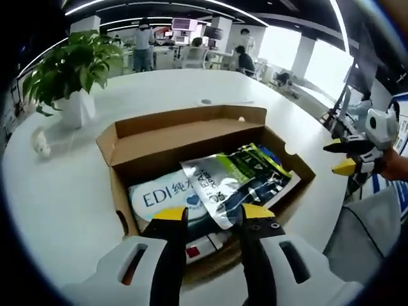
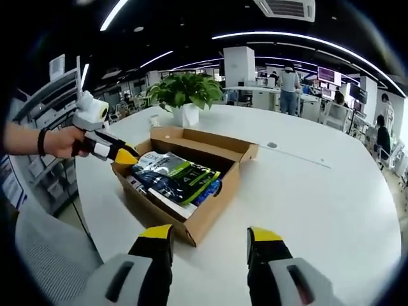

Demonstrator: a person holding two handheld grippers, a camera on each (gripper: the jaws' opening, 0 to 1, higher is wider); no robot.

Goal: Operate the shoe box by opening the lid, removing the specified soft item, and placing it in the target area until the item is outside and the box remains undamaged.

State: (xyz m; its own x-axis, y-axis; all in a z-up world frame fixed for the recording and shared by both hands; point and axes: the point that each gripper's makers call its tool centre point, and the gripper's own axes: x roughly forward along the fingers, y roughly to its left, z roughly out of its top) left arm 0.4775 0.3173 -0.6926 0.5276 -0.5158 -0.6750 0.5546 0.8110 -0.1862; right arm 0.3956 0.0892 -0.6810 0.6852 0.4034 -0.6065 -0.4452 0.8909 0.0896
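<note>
The box [image 1: 191,137] is seen open on the white table [image 1: 64,191], its lid folded back toward the plant [image 1: 70,70]. Inside, a green-and-silver pouch [image 1: 239,175] is laid over a white wipes pack [image 1: 166,194]. The left gripper [image 1: 213,217] is held just over the near edge of the box, jaws parted and empty. The right gripper [image 2: 207,239] is kept near the box's side above bare table, jaws spread, nothing grasped. People are seen at desks beyond.

Your shoe box [image 1: 191,137] is brown, matt cardboard (plain, not shiny). The soft packs [image 1: 239,182] inside look like glossy plastic. The table [image 2: 306,191] is smooth and white.
</note>
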